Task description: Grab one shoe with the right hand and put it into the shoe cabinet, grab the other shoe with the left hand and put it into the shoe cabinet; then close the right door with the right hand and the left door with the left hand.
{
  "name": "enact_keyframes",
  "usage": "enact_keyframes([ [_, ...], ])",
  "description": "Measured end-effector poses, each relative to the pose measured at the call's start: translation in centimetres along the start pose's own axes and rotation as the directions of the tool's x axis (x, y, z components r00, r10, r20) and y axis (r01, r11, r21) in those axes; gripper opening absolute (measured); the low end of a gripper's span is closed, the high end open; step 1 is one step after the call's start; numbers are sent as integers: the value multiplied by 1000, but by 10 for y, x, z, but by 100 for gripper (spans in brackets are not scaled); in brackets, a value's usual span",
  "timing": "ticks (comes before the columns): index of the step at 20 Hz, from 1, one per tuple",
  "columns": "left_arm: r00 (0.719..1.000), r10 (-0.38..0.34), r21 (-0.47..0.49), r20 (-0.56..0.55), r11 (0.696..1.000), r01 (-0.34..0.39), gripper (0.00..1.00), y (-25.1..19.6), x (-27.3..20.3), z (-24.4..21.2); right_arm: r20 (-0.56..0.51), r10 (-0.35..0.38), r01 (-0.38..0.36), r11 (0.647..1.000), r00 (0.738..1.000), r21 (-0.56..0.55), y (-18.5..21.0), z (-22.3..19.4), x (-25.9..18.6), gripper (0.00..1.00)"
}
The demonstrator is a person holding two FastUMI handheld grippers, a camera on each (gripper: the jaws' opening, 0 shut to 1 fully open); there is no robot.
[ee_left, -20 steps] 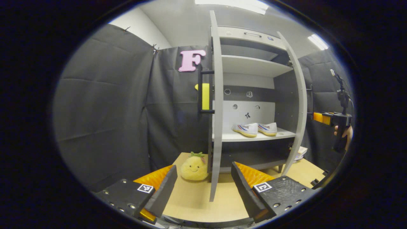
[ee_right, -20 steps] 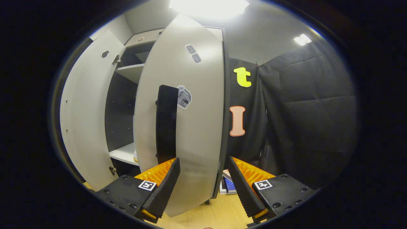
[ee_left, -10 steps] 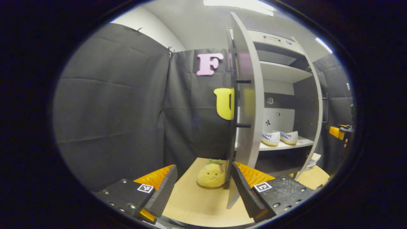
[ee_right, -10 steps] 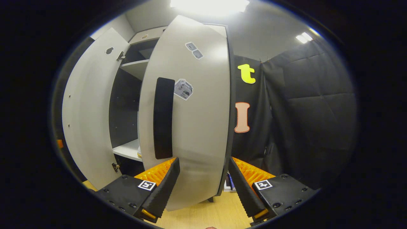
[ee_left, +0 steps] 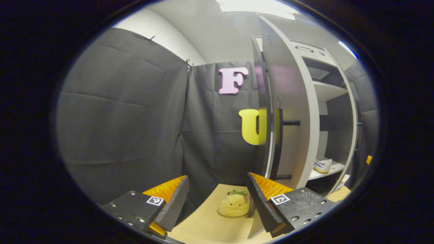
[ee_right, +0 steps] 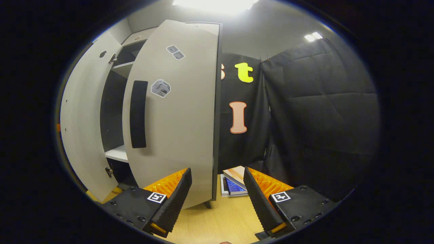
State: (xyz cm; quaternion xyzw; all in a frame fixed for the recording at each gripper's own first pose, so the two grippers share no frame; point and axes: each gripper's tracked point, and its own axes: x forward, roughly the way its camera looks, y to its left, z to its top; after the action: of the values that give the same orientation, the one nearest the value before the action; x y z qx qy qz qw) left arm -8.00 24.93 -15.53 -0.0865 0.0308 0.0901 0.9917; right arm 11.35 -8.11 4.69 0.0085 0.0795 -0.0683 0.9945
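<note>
Cabinet (ee_left: 334, 101): seen in the left gripper view at a sharper angle than a second ago, when both shelves lay open to the camera. Now the interior is a narrow strip at the right.

Left door (ee_left: 291, 101): a second ago it stood edge-on; it now presents its outer face and black handle (ee_left: 278, 142), and covers most of the opening. It is partly swung in, not shut.

Right door (ee_right: 176, 115): in the right gripper view it has turned further toward the cabinet than a second ago, and its dark handle (ee_right: 138, 113) has shifted left. A dark gap remains between it and the left door (ee_right: 81, 115). Not yet shut.

Shoes: one shoe (ee_left: 322, 165) sits on the lower shelf (ee_left: 327, 171), only its toe end clear of the left door. The second shoe, visible beside it half a second ago, is now hidden, presumably behind that door.

Left gripper (ee_left: 217, 200): jaws apart, nothing between them, near the left door's foot; contact cannot be confirmed.

Right gripper (ee_right: 217, 200): jaws apart, empty, by the right door's lower edge; whether a finger touches the door cannot be told.

Books (ee_right: 234, 181): stacked on the floor beside the cabinet, partly cut off by the right finger.

Plush toy (ee_left: 234, 205): on the floor by the left door, its right side covered by the gripper's finger.
</note>
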Motion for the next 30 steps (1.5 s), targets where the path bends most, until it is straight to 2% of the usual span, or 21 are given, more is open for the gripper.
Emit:
enact_keyframes([
  [3, 1000, -15, -54, 27, 998, 17, 99, -18, 2, 7, 6, -9, 9, 1000, 1000, -4, -17, 2, 1, 96],
  [4, 1000, 5, -55, 30, 998, -3, 99, -22, 4, 7, 5, -7, 7, 1000, 1000, -7, -23, 2, 2, 96],
  [5, 999, 21, -43, 38, 999, -19, 94, -20, 0, 6, 5, -5, 5, 1000, 1000, -11, -30, 2, 2, 96],
  [7, 998, 41, -30, 37, 999, -40, 94, -24, -3, 8, 6, -13, 13, 1000, 1000, -14, -46, 1, 4, 93],
  [8, 998, 49, -19, 36, 999, -49, 95, -26, -4, 10, -4, -9, 9, 1000, 1000, -7, -51, -3, 6, 96],
  [9, 998, 59, 1, 39, 998, -59, 94, -28, -5, 10, -17, 4, -4, 1000, 1000, 1, -53, -7, 7, 93],
  [11, 995, 94, 47, 44, 994, -97, 95, -30, -8, 15, -32, 11, -11, 1000, 999, 0, -61, -13, 11, 93],
  [13, 990, 130, 75, 53, 988, -134, 96, -29, -6, 18, -43, 28, -28, 1000, 999, -1, -65, -19, 15, 96],
  [16, 986, 159, 71, 50, 984, -162, 94, -29, -6, 17, -50, 46, -46, 999, 998, 8, -70, -24, 18, 96],
  [19, 986, 159, 75, 48, 984, -162, 94, -34, -7, 17, -54, 61, -60, 998, 997, 21, -74, -26, 21, 96],
  [20, 987, 154, 74, 48, 985, -157, 93, -37, -9, 16, -51, 70, -69, 997, 996, 25, -74, -25, 22, 93],
  [21, 988, 149, 75, 49, 986, -152, 93, -41, -11, 16, -46, 78, -76, 997, 996, 25, -73, -24, 23, 96],
  [25, 989, 136, 85, 52, 986, -140, 93, -55, -14, 16, -34, 104, -103, 995, 994, 15, -74, -21, 24, 96],
  [26, 990, 131, 83, 52, 987, -135, 93, -58, -15, 17, -34, 109, -109, 994, 993, 15, -75, -21, 25, 93],
  [27, 991, 125, 81, 50, 988, -129, 93, -63, -14, 18, -35, 114, -113, 993, 993, 14, -77, -21, 25, 96],
  [30, 992, 117, 86, 52, 989, -121, 93, -80, -15, 19, -37, 119, -119, 993, 992, 9, -84, -24, 24, 96],
])
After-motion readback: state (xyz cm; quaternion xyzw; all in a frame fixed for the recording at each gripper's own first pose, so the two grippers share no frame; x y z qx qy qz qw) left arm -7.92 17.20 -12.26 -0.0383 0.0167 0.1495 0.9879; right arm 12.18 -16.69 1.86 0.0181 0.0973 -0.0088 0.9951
